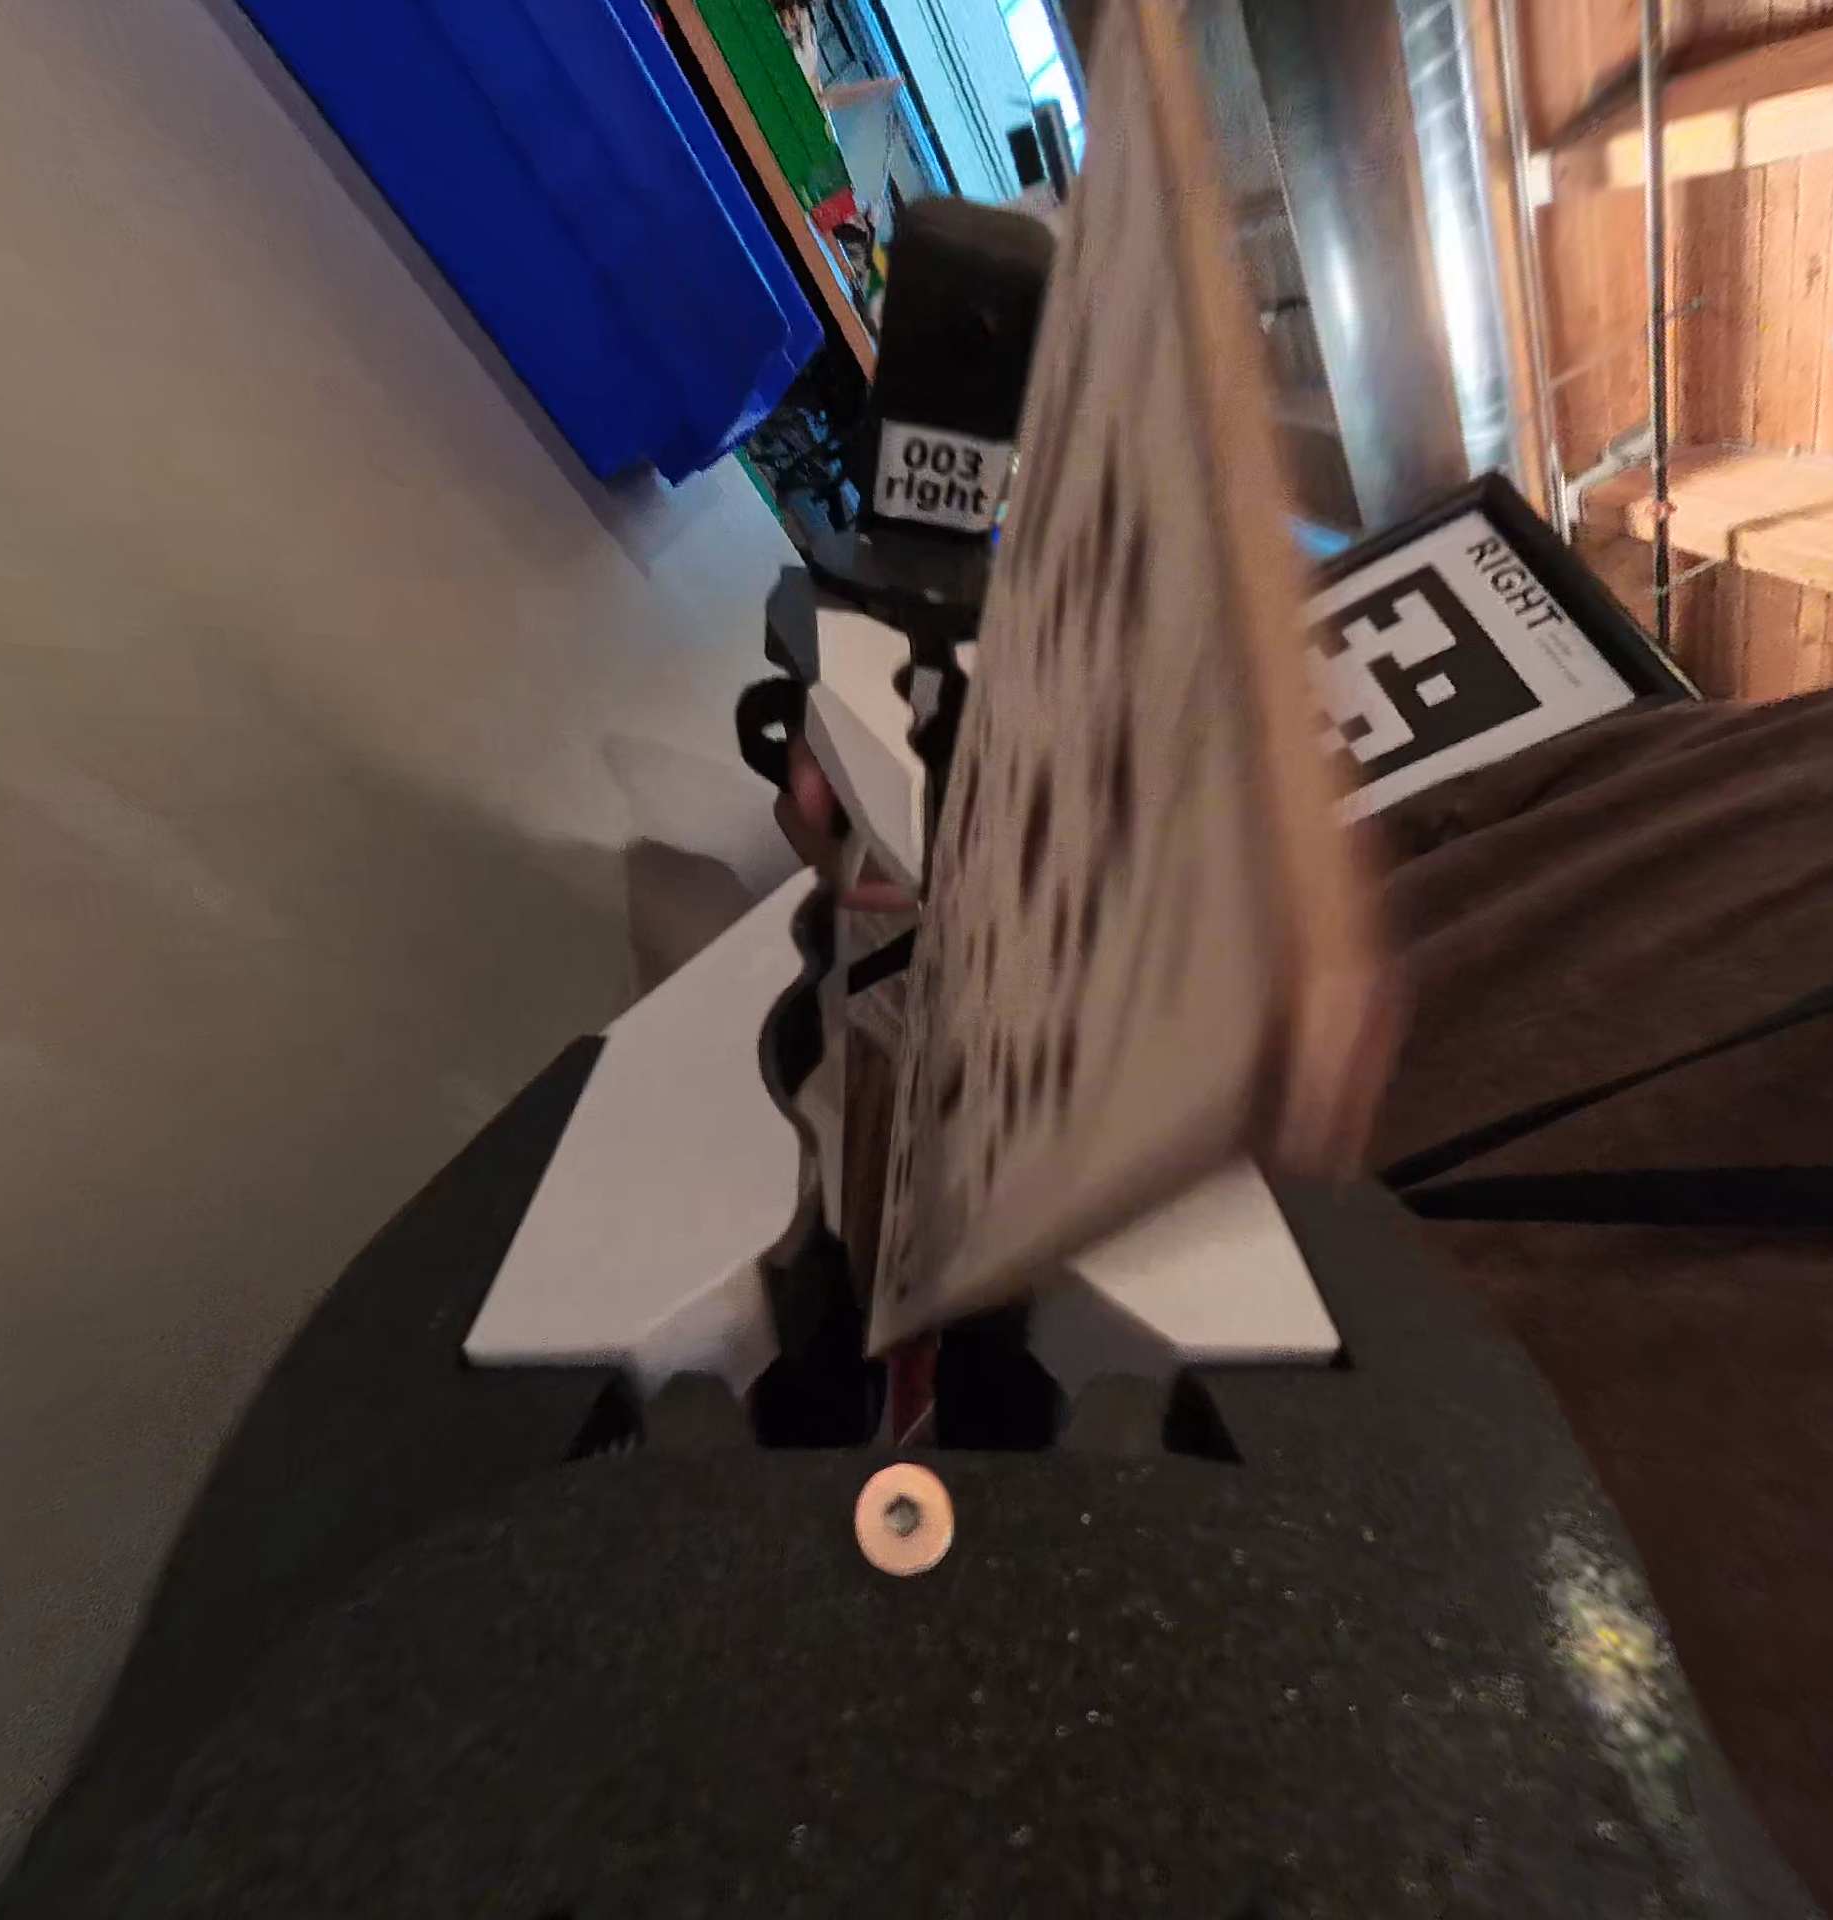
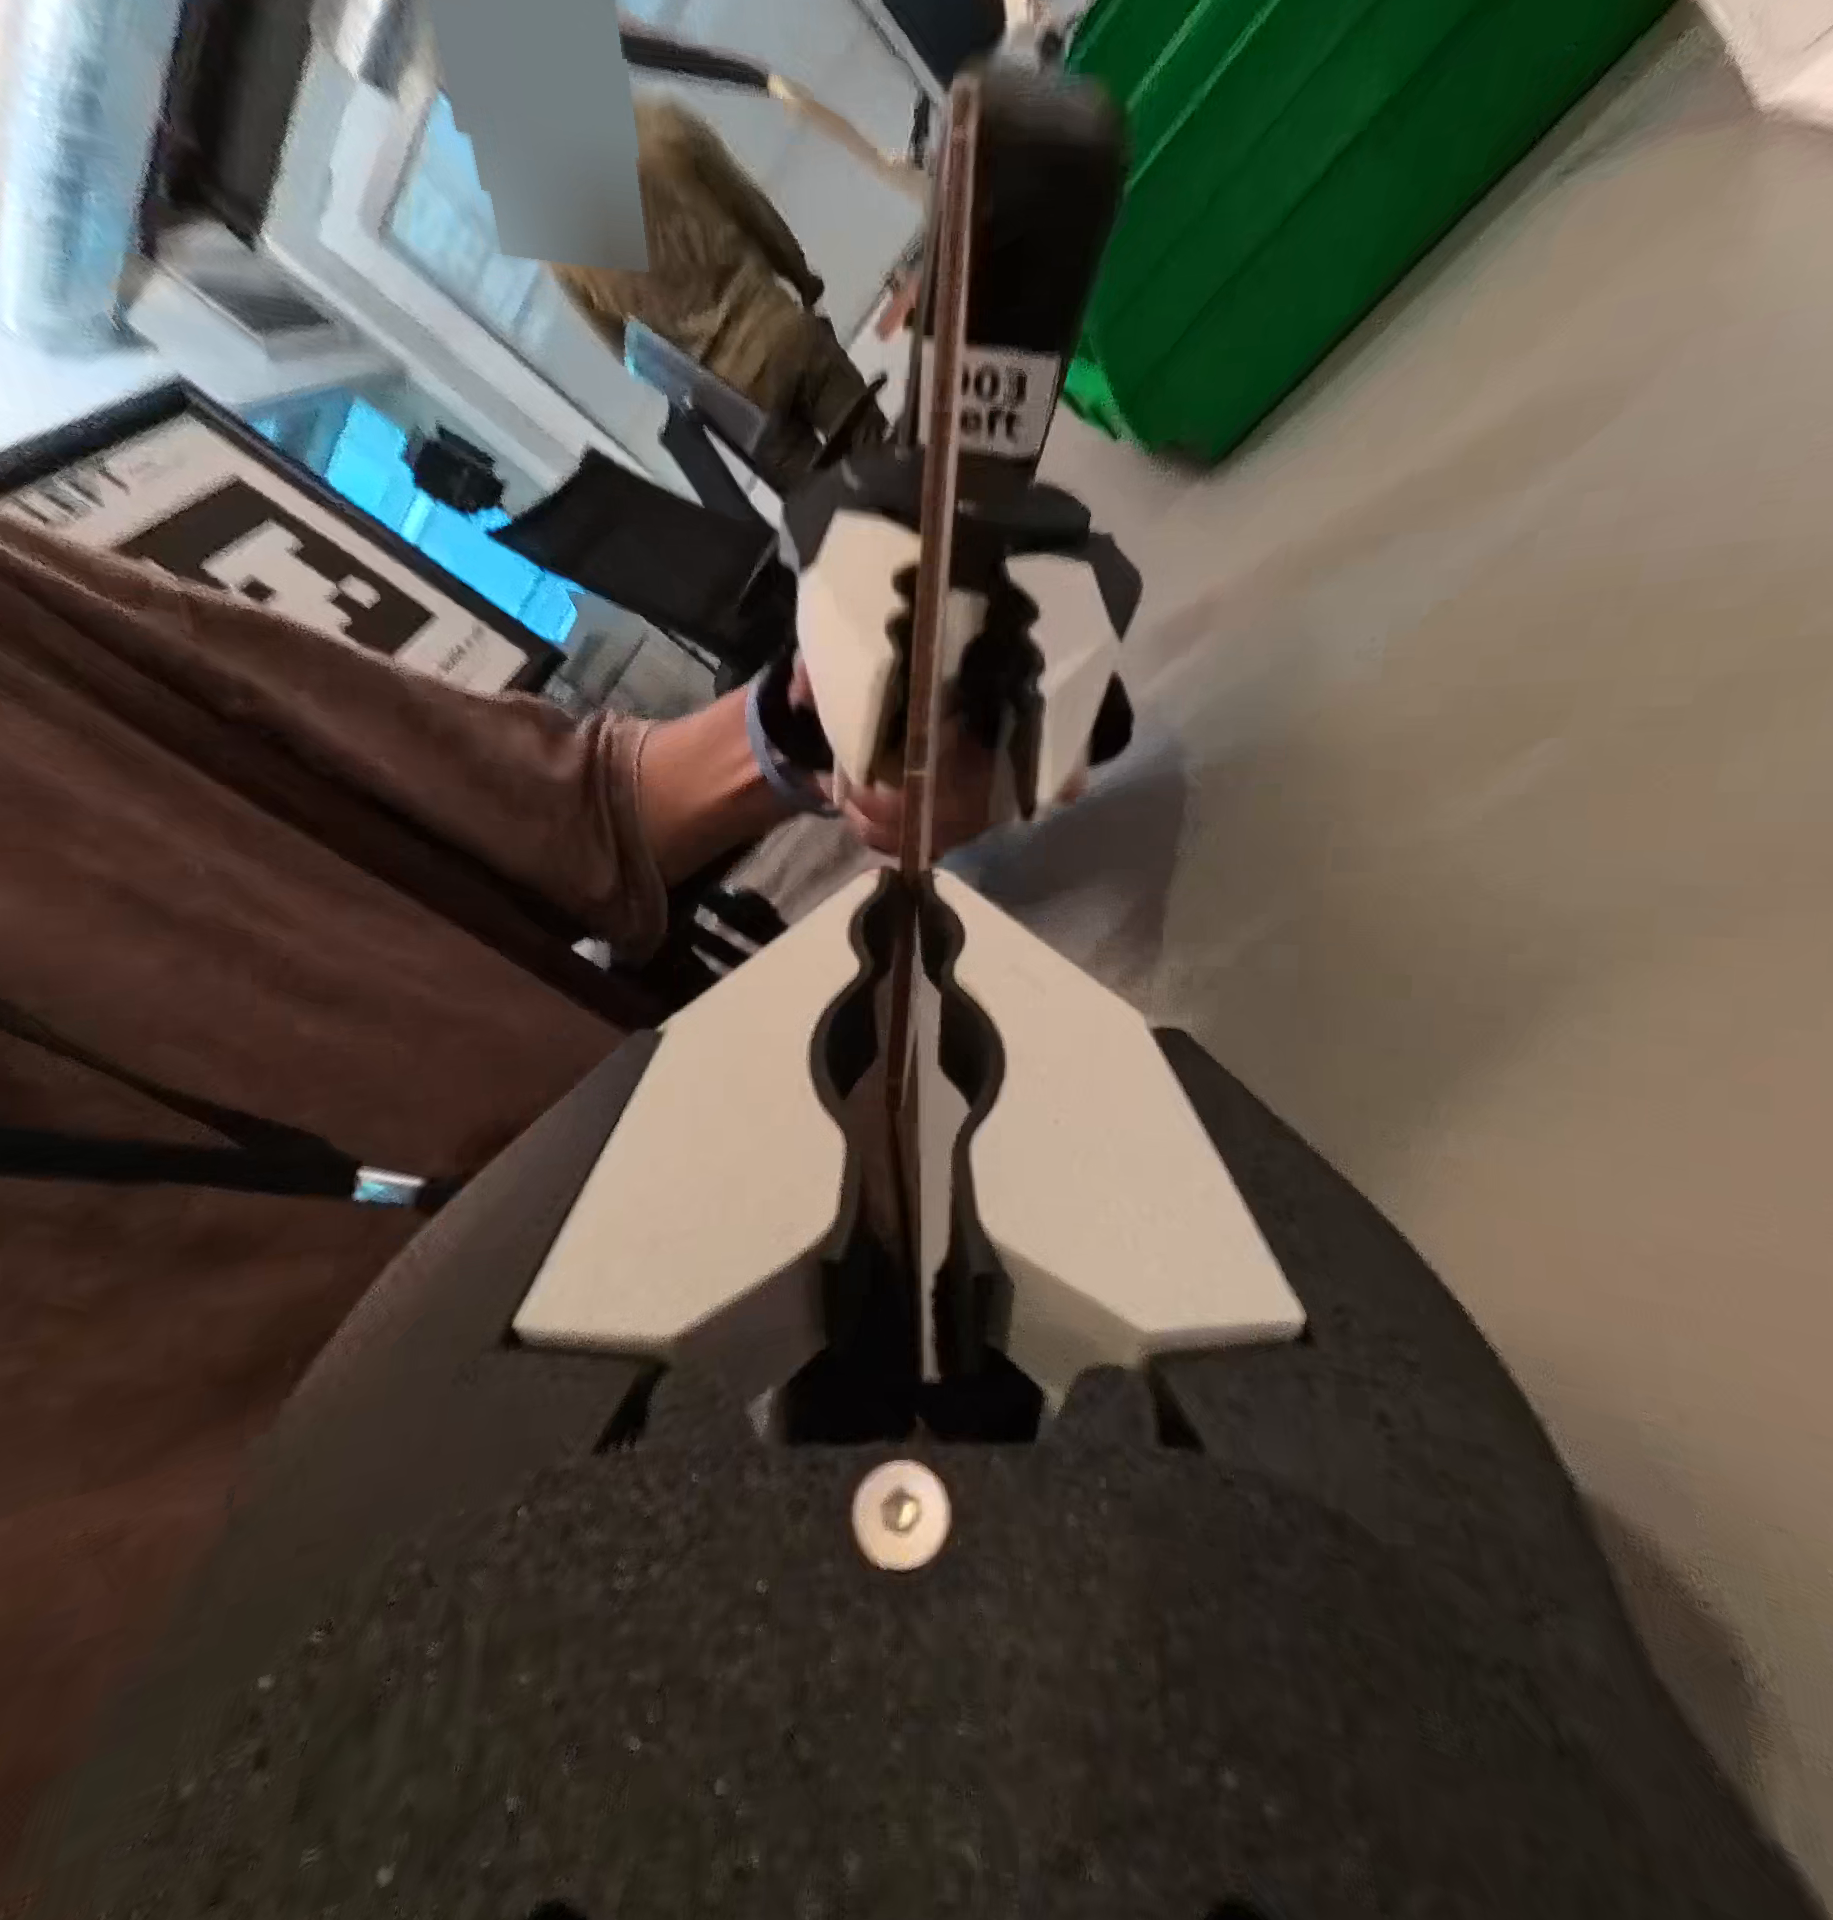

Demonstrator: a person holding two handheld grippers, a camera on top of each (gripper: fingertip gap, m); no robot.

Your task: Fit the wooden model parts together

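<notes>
A thin wooden sheet (image 1: 1120,779) with many cut-out model parts stands on edge between the two grippers, which face each other. It is blurred in the left wrist view and shows edge-on in the right wrist view (image 2: 938,520). My right gripper (image 2: 907,883) is shut on the sheet's near edge; it also shows in the left wrist view (image 1: 891,727), partly hidden by the sheet. My left gripper (image 1: 870,935) has its white fingers (image 1: 663,1143) apart, with the sheet's corner running loosely between them. In the right wrist view the left gripper (image 2: 948,779) shows a gap, the sheet near one finger.
A pale table (image 1: 216,727) lies below, with a blue bin (image 1: 579,229) and a green bin (image 2: 1307,208) on it. The person's brown sleeves (image 2: 268,831) and framed marker boards (image 1: 1463,665) are close by. Another person (image 2: 725,260) sits farther off. Less than 4 cm separates the two grippers' tips.
</notes>
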